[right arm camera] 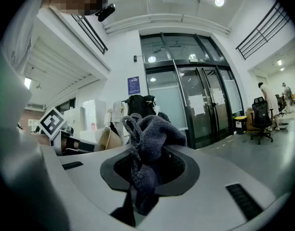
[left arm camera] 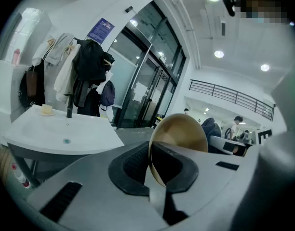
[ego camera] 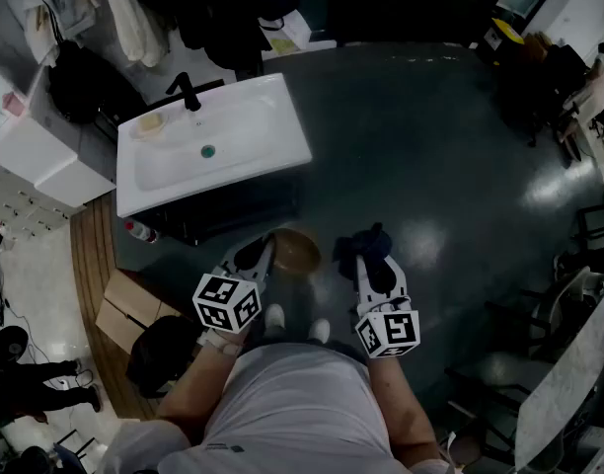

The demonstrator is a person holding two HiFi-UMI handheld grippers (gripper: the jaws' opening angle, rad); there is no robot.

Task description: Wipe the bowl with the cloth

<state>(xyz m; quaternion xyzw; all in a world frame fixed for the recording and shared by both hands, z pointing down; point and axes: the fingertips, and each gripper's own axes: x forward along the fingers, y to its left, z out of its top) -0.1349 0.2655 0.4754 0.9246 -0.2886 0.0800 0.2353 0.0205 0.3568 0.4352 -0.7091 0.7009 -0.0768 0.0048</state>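
in front of the sink (ego camera: 267,131), the left gripper (ego camera: 263,258) has its jaws clamped on the rim of the brown bowl (ego camera: 295,252), and just beside it the right gripper (ego camera: 371,265) pinches the dark cloth (ego camera: 366,241).

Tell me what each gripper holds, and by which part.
The left gripper clamps the bowl by its rim; the right gripper clamps the cloth around a bunched part.

The dark, glossy floor (ego camera: 420,156) carries a white washbasin (ego camera: 233,126) on a dark cabinet (ego camera: 233,210), a bottle (ego camera: 139,231) at the cabinet's foot, a cardboard box (ego camera: 127,307) and a dark bag (ego camera: 162,352) by the wooden strip (ego camera: 85,255), and the person's white shoes (ego camera: 274,317).
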